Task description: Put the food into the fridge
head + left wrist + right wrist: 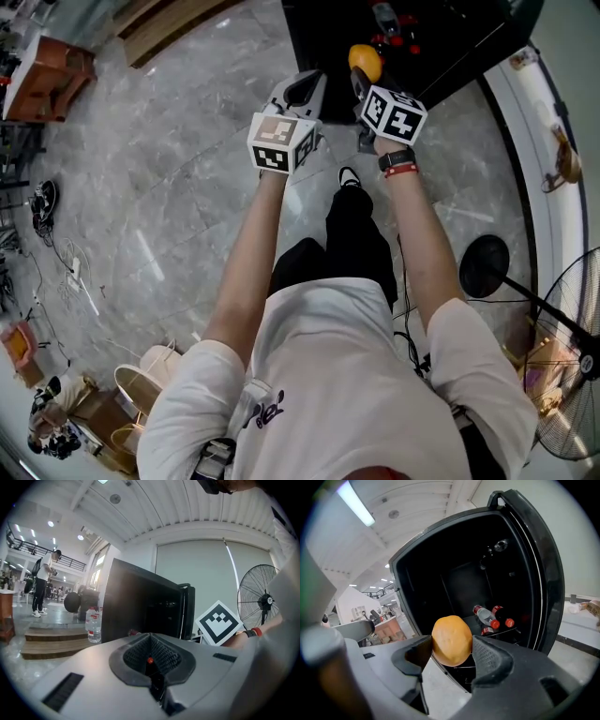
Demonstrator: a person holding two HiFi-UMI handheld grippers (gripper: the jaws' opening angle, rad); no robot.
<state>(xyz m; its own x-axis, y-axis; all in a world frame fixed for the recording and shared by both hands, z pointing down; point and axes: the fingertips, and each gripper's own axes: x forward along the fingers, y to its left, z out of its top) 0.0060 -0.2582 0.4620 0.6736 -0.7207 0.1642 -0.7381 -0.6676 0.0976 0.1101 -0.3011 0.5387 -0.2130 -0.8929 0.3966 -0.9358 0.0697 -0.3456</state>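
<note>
- Orange (pixel 451 637): round and dull-skinned, pinched between the two ribbed pads of the right gripper (pixel 452 648). The jaws stand wide, one pad pressed to each flank of the fruit.
- Position of the orange: up in the air before the open mouth of the fridge (pixel 457 585), resting on nothing (whether it has crossed the threshold cannot be judged).
- Fridge: black, standing open, interior dark.
- Inside, low and to the right: bottles (pixel 488 617) with red caps lying on a wire shelf (pixel 513 631), well apart from the orange.
- Left gripper (pixel 150 662): jaws clenched together, pads meeting, nothing between them. In the head view it sits just beside the right gripper, both at arm's length in front of the person.
- Left gripper view also catches the right gripper's marker cube (pixel 219 623), a fan (pixel 260 601) behind it, and a water bottle (pixel 93 626) upright on a wooden step (pixel 51 641) left of the fridge.
- Floor (pixel 169 178): grey marble.
</note>
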